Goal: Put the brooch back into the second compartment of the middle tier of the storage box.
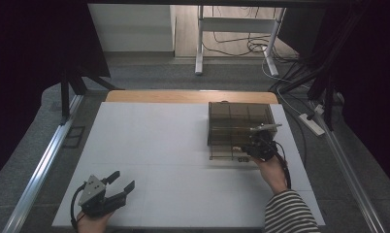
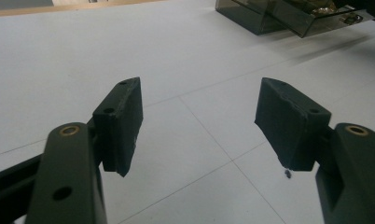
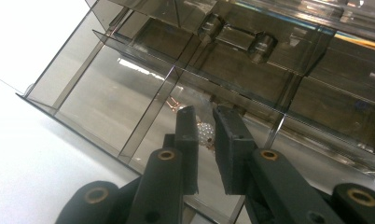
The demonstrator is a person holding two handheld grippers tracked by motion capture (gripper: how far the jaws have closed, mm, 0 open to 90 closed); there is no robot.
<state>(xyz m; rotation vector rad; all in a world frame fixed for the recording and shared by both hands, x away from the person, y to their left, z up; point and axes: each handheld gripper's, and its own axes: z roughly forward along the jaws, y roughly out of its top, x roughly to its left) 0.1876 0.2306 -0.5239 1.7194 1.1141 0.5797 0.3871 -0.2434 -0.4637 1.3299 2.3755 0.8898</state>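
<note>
My right gripper (image 1: 257,145) is down in the pulled-out drawer (image 3: 106,107) of the smoky clear organizer box (image 1: 239,124), mid-right of the high view. In the right gripper view the jaws stand nearly together w/ a small sparkly jewelry piece (image 3: 205,133) in the narrow gap betw. them, center of frame, lying in one of the drawer's compartments. A thin rose-coloured bit, maybe a chain or hook, shows just above the left jaw tip. Can't tell if the pads really pinch the piece or just bracket it; looks like a pick, but I won't call it held.

My left gripper (image 1: 114,189) sits lower left of the high view, over the white table (image 1: 149,145), jaws wide apart, nothing betw. them, well apart from the box. In the left gripper view the box w/ its open drawer is at the upper right.

Progress, as I judge it: drawer is already out and I've reached the piece, so approach is done. Left to do: secure the grip, lift the piece clear of the dividers, put it wherever it goes, prob. shut the drawer after
</note>
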